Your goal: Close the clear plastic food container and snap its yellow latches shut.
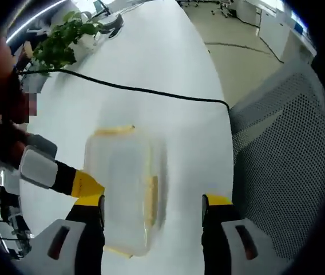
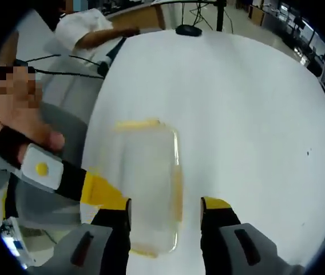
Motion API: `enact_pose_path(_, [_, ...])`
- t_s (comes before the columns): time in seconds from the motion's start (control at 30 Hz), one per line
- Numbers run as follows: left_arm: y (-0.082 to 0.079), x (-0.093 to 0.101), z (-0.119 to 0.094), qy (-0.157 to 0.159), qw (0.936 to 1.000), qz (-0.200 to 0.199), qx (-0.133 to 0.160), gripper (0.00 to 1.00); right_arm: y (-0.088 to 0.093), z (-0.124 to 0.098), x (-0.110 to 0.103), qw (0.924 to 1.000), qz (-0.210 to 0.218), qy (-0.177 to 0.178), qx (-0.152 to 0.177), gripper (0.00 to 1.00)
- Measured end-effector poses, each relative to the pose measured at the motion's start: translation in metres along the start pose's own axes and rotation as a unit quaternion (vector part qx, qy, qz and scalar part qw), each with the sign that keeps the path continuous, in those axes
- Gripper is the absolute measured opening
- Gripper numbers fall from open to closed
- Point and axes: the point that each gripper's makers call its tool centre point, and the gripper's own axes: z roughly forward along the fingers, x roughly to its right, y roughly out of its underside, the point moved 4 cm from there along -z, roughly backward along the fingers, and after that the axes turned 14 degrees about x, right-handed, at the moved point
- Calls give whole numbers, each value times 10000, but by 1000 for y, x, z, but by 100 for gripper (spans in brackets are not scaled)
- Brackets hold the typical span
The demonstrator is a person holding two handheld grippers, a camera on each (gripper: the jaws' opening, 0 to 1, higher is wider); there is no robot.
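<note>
The clear plastic container (image 1: 122, 183) lies flat on the white table (image 1: 168, 69), blurred, with its lid resting on it. Yellow latches show at its far end (image 1: 114, 130) and along its right side (image 1: 151, 197). My left gripper (image 1: 153, 215) is open, and the container's near end lies between its jaws, close to the left one. In the right gripper view the same container (image 2: 148, 183) sits just ahead of my open right gripper (image 2: 166, 215). Another gripper's yellow tip (image 2: 102, 192) reaches the container's left side, held by a hand (image 2: 19, 123). Whether the latches are snapped I cannot tell.
A black cable (image 1: 151, 90) crosses the table beyond the container. A green potted plant (image 1: 59, 43) stands at the far left. A mesh office chair (image 1: 282, 154) is beside the table's right edge. A person's arm (image 2: 96, 34) rests on the far table edge.
</note>
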Motion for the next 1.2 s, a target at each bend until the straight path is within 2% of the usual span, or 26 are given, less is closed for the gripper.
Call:
enact_pose_path(0.17, [-2, -6, -1, -2, 9997, -184, 155, 68, 0, -7, 8, 9988, -109, 326, 338, 56])
enact_pose_path(0.23, [-2, -4, -2, 62, 9997, -201, 160, 71, 2, -9, 9, 9987, 12, 329, 397, 58])
enact_pose_path(0.33, [-1, -7, -6, 11, 9997, -119, 214, 78, 5, -10, 3, 9988, 6, 217, 443, 67])
enact_pose_path(0.43, [7, -18, -11, -150, 9998, 87, 130, 78, 9, -11, 0, 9989, -96, 227, 396, 66])
enact_pose_path(0.53, [13, -22, -13, -91, 9997, -215, 90, 78, 11, -12, -4, 9988, -81, 251, 407, 66])
enact_pose_path(0.73, [18, -33, -14, -107, 9995, -281, 105, 80, 12, -14, -17, 9983, 46, 150, 569, 67])
enact_pose_path(0.9, [22, -37, -13, -109, 9994, -311, 70, 80, 18, -14, -19, 9973, 139, 163, 702, 66])
enact_pose_path(1.2, [28, -40, -12, -59, 9996, -270, 1, 80, 27, -19, -29, 9975, 25, 225, 670, 69])
